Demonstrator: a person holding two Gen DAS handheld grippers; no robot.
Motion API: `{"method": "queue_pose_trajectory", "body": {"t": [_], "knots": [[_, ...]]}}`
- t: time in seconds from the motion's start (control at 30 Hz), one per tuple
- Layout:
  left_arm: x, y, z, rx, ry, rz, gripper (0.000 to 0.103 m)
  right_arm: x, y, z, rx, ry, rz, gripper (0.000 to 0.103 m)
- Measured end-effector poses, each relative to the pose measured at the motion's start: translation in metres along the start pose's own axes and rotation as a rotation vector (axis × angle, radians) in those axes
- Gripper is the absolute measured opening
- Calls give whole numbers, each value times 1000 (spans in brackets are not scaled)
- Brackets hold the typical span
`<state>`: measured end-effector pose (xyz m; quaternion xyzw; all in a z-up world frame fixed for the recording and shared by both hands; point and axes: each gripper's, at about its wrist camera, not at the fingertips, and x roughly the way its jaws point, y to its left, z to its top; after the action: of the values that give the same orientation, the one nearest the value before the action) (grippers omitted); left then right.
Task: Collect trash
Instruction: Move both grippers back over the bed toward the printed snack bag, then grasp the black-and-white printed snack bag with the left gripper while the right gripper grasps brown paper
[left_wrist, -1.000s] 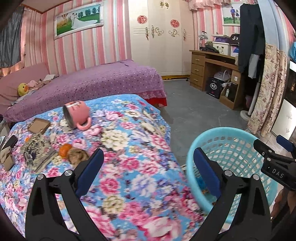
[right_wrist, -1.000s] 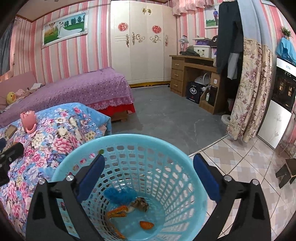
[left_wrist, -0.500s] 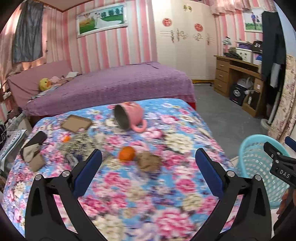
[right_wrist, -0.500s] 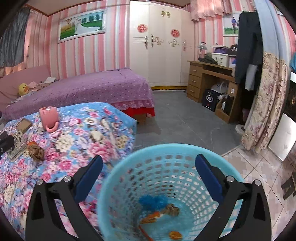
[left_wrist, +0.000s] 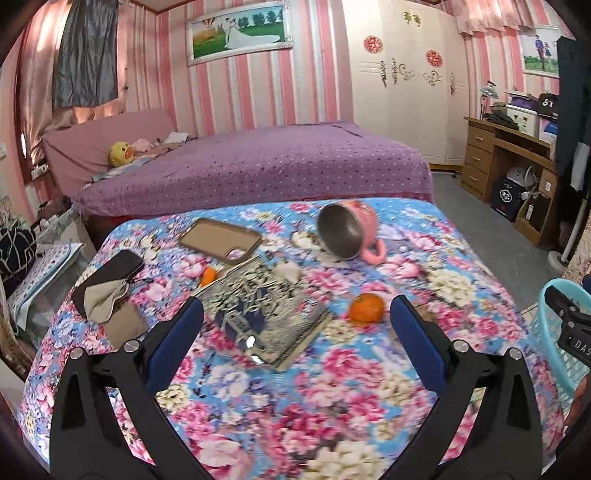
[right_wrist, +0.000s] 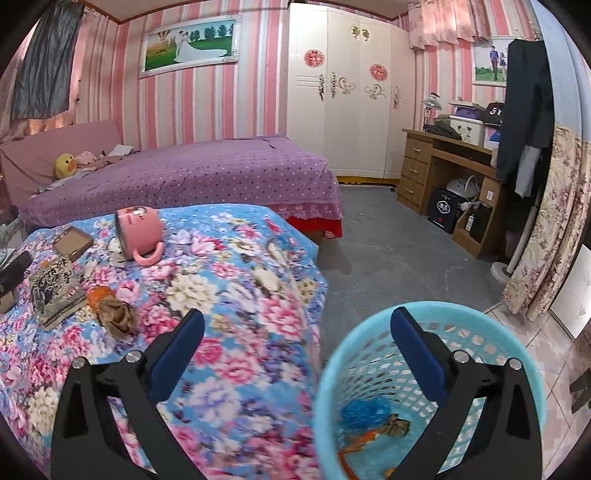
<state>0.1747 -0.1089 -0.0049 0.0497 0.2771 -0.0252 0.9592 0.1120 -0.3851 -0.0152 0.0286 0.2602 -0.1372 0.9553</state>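
Showing blue-and-pink floral cloth on surface (left_wrist: 332, 406), pink mug (left_wrist: 360, 225), orange fruit (left_wrist: 366, 309), light-blue basket (right_wrist: 369, 354), purple dotted bed (left_wrist: 258, 173).

The left tongs' (left_wrist: 295, 321) finger hides the brown wad (left_wrist: 424, 314).

Walls (right_wrist: 258, 110) carry pink and white vertical stripes, with a framed landscape picture (right_wrist: 190, 44) hung high. A purple-covered bed (right_wrist: 207, 173) stands ahead of the gripper; white wardrobe (right_wrist: 351, 110) and wooden desk (right_wrist: 439, 170) ahead-right. Floor (right_wrist: 388, 251) grey, tiled at right.
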Motion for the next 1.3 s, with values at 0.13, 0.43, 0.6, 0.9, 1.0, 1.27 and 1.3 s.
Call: {"method": "queue_pose_trajectory", "body": {"t": [0.13, 0.43, 0.6, 0.9, 1.0, 1.27, 1.3], "knots": [[10, 14, -5, 18, 10, 19, 98, 2, 19, 0, -13, 3, 11, 98], [31, 59, -19, 18, 59, 54, 98, 17, 79, -4, -61, 42, 100, 98], [41, 86, -24, -15, 101, 69, 98, 33, 117, -10, -114, 107, 143, 98], [62, 110, -30, -70, 170, 67, 98, 58, 151, -5, -146, 162, 171, 98], [69, 108, -30, -63, 184, 66, 98, 69, 155, -5, -154, 212, 200, 79], [88, 89, -19, -73, 213, 4, 98, 72, 156, -3, -198, 231, 271, 45], [91, 85, -19, -59, 211, 11, 98, 71, 152, 0, -197, 214, 264, 45]]}}
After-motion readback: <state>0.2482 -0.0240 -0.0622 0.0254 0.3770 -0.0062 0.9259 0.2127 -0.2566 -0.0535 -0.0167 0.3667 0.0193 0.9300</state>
